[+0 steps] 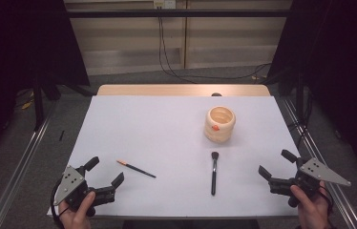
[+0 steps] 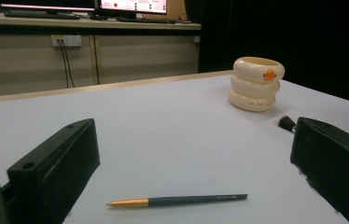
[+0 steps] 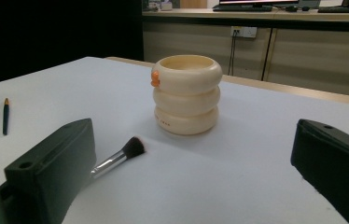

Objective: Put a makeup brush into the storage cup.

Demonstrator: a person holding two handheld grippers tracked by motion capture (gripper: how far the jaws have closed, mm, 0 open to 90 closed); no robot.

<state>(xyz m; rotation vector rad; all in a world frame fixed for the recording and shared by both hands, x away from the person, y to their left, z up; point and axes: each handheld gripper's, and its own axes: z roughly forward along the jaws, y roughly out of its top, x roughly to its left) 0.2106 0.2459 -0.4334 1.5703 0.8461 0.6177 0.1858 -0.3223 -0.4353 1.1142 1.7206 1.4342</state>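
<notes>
Both tongs, left tongs [image 1: 104, 172] and right tongs [image 1: 276, 164], rest spread and empty; left should straddle the pencil [image 1: 136, 169] just ahead squarely, avoiding rolling it.

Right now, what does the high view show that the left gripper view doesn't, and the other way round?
The high view alone takes in both hands, the whole left claw and right claw, and the makeup brush's full handle. The left gripper view alone shows monitors on the far counter and small print low on the cream holder. Both show the holder, the thin brush, the makeup brush's bristles and the white table.
</notes>
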